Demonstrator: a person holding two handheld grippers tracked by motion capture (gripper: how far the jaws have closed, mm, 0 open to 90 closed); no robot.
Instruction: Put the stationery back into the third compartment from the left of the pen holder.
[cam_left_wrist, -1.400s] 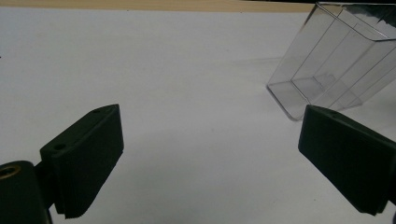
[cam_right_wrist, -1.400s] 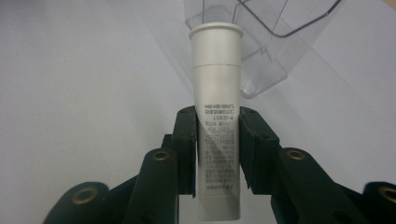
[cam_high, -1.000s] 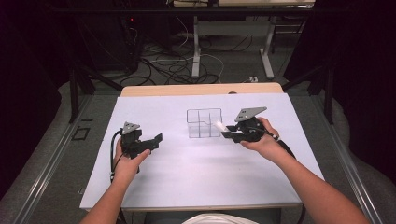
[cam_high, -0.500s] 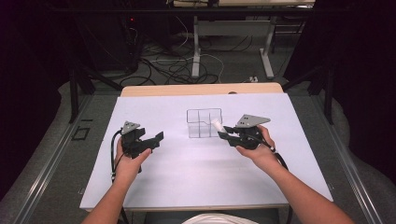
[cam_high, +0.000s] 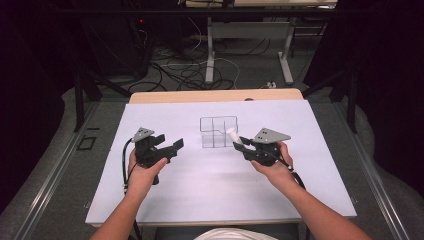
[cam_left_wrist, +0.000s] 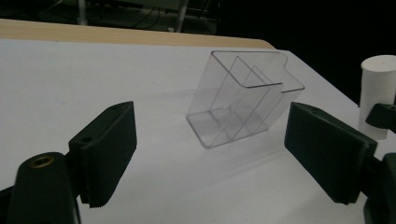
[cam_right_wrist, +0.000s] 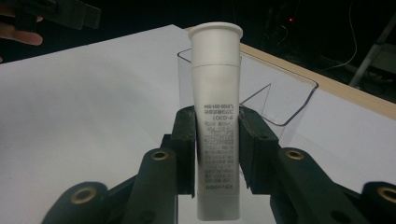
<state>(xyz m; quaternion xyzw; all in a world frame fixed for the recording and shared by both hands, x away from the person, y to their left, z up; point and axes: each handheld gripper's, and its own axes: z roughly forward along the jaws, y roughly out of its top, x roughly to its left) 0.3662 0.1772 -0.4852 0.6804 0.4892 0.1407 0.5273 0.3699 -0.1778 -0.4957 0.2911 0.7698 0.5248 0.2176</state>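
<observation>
1. R gripper (cam_high: 243, 145) is clamped on a white tube (cam_right_wrist: 217, 116), cap end up. Both pads press its printed lower half; in the right gripper view it stands roughly upright.
2. Where it is: the tube hangs above the white table (cam_high: 210, 190), just right of the clear divided bin (cam_high: 218, 132), near the bin's right wall, not yet in it.
3. L gripper (cam_high: 172, 146) has wide jaws w/ nothing between the pads. They have just been narrowing a bit. It sits well left of the bin, pointing toward it.
4. Container: the bin (cam_left_wrist: 243, 105) is see-through w/ thin inner dividers making several compartments. All look empty; can't tell the exact compartment count.
5. Risk, my read: the tube's lower end could catch the bin's near or right rim on the way over. The bin looks light and nothing holds it, so it would prob slide or tip.
6. Risk: the grip is low on the tube and the top is free, so it may pivot between the pads if it bumps a divider.
7. Risk: clear walls are hard to judge, so the tube could easily be let go on a divider edge instead of into a compartment.
</observation>
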